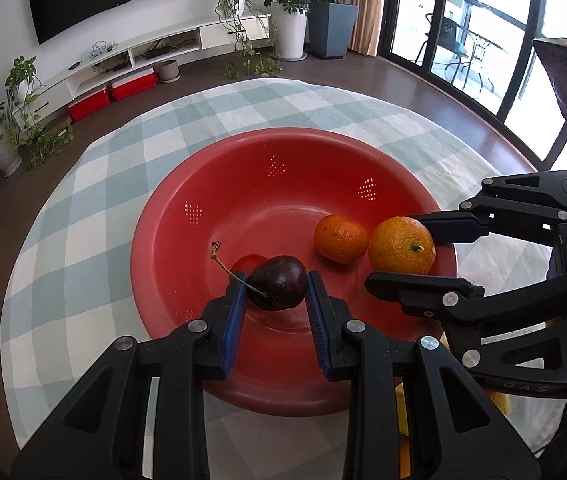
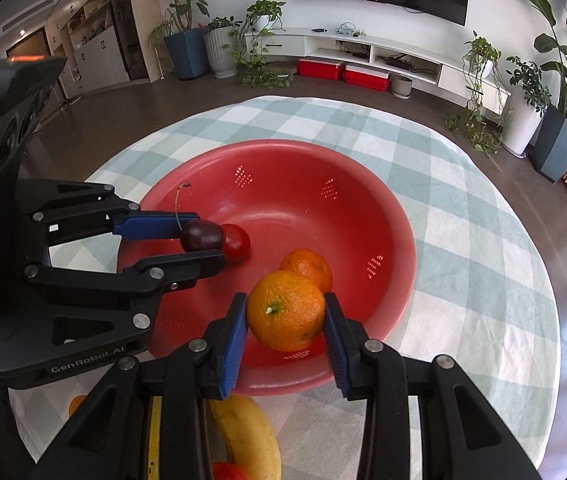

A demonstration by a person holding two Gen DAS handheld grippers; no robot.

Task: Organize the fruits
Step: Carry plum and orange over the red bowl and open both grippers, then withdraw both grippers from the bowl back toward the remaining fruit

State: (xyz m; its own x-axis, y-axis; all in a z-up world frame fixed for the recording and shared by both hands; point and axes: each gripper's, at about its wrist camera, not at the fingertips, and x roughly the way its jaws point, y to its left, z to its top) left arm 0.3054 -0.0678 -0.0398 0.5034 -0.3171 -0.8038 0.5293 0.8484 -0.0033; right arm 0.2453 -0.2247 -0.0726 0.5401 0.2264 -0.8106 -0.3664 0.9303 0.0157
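Observation:
A red perforated bowl (image 1: 267, 160) (image 2: 283, 156) sits on the checked tablecloth. My left gripper (image 1: 277, 286) (image 2: 209, 242) is shut on a dark cherry (image 1: 279, 286) (image 2: 199, 236) with a long stem, held over the bowl's left side. Under the cherry lies a small red tomato (image 2: 239, 242) (image 1: 249, 261). My right gripper (image 2: 285, 312) (image 1: 403, 248) is shut on an orange mandarin (image 2: 285, 310) (image 1: 401, 244), stem end toward the camera, above the bowl's near right part. A second mandarin (image 1: 339, 238) (image 2: 311, 268) rests in the bowl just behind it.
A yellow banana (image 2: 249, 436) and a red fruit (image 2: 229, 472) lie on the cloth in front of the bowl, partly hidden by my right gripper. An orange fruit (image 2: 77, 404) peeks out at lower left. The round table (image 2: 483, 280) drops off to a dark floor.

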